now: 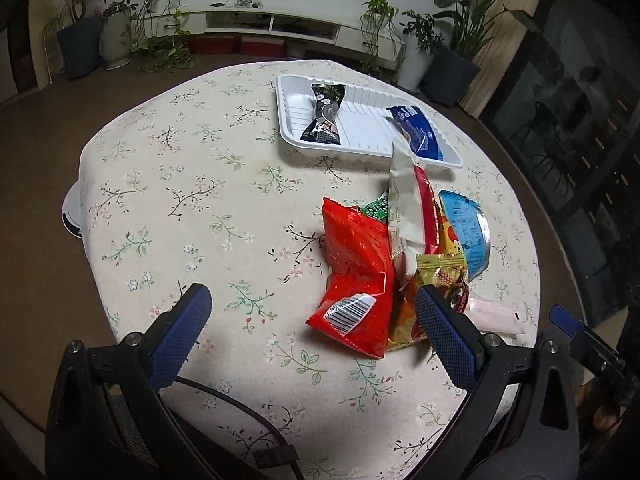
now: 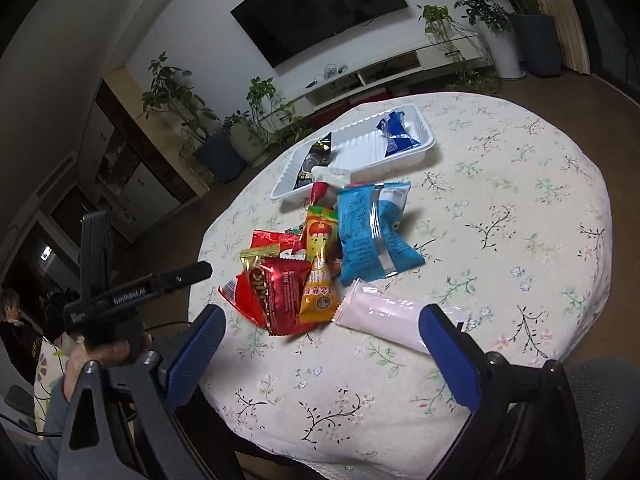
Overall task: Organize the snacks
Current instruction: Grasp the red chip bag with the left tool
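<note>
A white tray [image 1: 360, 144] at the table's far side holds a black snack packet [image 1: 324, 114] and a dark blue packet [image 1: 416, 130]. A pile of snacks lies nearer: a red bag [image 1: 354, 268], a white-and-red packet [image 1: 404, 196], a light blue packet [image 1: 466, 232], a gold packet [image 1: 440, 272] and a pink packet [image 1: 494, 316]. My left gripper [image 1: 312, 300] is open and empty just short of the red bag. My right gripper [image 2: 320, 320] is open and empty, near the pink packet [image 2: 384, 312] and a small red packet [image 2: 282, 296]. The tray [image 2: 420, 152] lies beyond.
The round table has a floral cloth [image 1: 192, 200] and its edge drops off close on all sides. Potted plants [image 1: 160, 32] and a low white TV bench [image 1: 272, 20] stand behind. The left gripper's body [image 2: 136, 284] shows at the right wrist view's left.
</note>
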Demonstrator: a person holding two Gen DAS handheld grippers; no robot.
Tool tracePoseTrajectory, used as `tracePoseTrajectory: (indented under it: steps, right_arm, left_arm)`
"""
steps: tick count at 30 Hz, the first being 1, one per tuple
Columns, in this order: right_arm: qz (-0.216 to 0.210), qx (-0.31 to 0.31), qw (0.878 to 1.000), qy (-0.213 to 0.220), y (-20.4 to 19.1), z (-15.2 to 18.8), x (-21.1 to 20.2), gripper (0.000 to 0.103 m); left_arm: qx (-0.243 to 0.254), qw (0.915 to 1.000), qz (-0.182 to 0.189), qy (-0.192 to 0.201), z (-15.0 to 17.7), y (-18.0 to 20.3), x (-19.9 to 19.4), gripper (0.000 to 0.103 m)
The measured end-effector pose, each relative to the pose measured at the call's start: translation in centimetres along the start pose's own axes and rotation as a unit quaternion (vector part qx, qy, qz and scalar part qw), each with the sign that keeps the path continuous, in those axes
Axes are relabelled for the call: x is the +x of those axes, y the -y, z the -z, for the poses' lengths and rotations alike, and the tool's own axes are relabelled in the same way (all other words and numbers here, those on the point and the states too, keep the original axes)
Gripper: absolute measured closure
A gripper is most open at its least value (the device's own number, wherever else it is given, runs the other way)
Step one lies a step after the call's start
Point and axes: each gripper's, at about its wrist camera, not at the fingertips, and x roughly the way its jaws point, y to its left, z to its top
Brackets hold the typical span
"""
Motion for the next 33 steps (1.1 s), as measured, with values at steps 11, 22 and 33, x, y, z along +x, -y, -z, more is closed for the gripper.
tracePoseTrajectory:
  steps: [11,22,33]
  right_arm:
    - [0.022,-0.017,1.0,-0.006,-0.3,0.5,0.4,0.004]
    - [0.03,-0.021,0.999,-0.02,-0.3,0.7,1.2,0.004]
    - [0.031,-0.017,0.999,-0.016,-0.1,0.7,1.0,0.004]
  left_arm:
    - [0.06,0.9966,-0.039,-0.039,-2.9,1.7,4.0,0.005]
    - [0.102,0.9908,-0.046,-0.077,-3.3,3.4,7.9,0.005]
    - [0.1,0.9899,-0.027,-0.097,-3.7,3.4,10.0,0.06]
